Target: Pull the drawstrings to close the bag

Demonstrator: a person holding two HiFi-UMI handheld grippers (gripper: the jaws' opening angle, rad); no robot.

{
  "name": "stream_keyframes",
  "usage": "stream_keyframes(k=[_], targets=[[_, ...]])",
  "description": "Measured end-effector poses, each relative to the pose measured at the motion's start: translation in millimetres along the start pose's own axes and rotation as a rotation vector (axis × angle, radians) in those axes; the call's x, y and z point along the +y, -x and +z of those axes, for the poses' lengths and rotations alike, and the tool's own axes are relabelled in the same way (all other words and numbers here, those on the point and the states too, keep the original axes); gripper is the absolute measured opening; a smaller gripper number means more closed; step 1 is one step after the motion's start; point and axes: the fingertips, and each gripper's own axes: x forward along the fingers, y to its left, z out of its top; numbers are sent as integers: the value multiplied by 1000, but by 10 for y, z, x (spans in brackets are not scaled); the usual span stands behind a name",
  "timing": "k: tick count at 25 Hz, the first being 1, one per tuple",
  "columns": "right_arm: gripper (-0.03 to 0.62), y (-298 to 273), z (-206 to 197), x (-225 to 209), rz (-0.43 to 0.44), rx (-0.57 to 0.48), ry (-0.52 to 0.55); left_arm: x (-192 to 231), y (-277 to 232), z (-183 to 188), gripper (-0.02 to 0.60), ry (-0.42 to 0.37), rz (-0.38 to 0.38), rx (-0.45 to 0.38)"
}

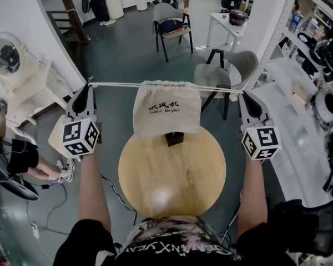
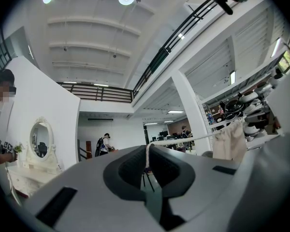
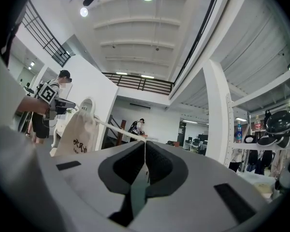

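Bag [image 1: 166, 114] printed "Hair Dryer", left claw [image 1: 90, 86] and right claw [image 1: 243, 94] both clenched on taut drawstring [image 1: 116, 84]

Legible print: bag only.
Bag [image 1: 166, 110], at 12 o'clock of the table [image 1: 172, 176]: black brush-style Chinese characters with "Hair Dryer" beneath. Shirt [image 1: 172, 249] at 6 o'clock: large letters, upside down, not fully readable.

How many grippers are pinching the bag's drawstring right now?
2. The left gripper holds the drawstring left of the bag; the right gripper holds it on the bag's right. Both pairs of jaws are shut on it. None hidden.
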Motion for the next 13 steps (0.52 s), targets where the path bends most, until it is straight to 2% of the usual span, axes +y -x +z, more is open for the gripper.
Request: stream_keyframes(k=[13], targets=[[5,-18,5,2,21,19,-13,58,-23,-5,34,14,7,13]])
